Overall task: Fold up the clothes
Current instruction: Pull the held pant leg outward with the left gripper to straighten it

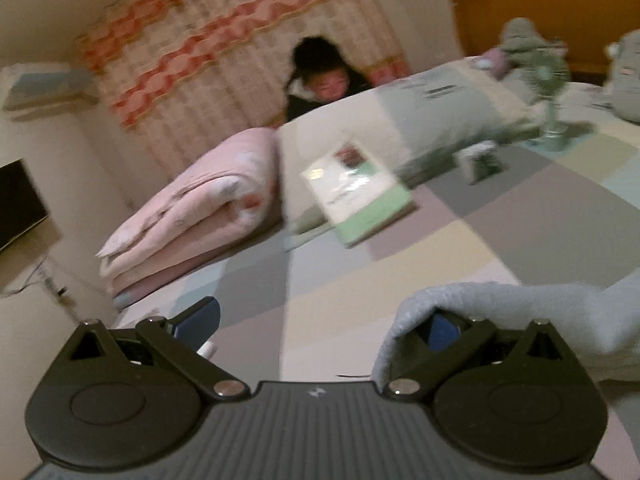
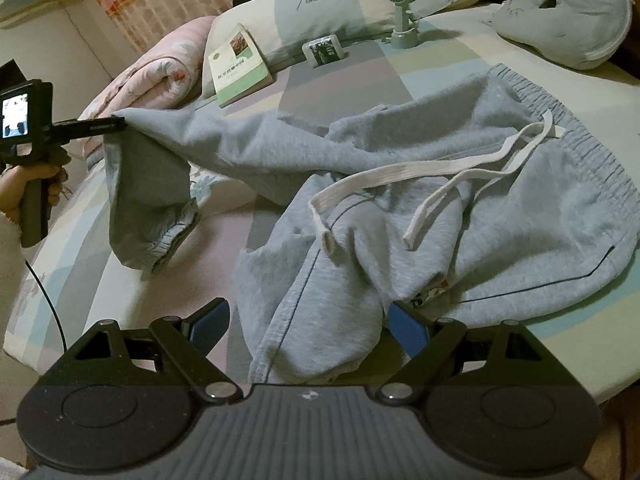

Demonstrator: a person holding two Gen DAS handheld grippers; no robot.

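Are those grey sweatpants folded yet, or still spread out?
Not folded. The grey sweatpants lie rumpled across the bed, one leg lifted by the left gripper, drawstring loose.

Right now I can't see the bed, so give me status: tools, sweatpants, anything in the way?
Left tool lifting one sweatpants leg. Right tool open over bunched grey sweatpants. Book, fan beyond, not blocking.

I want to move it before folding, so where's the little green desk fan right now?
In the right wrist view the small green desk fan stands upright at the bed's far side, against the long pillow, right of the green-covered book.
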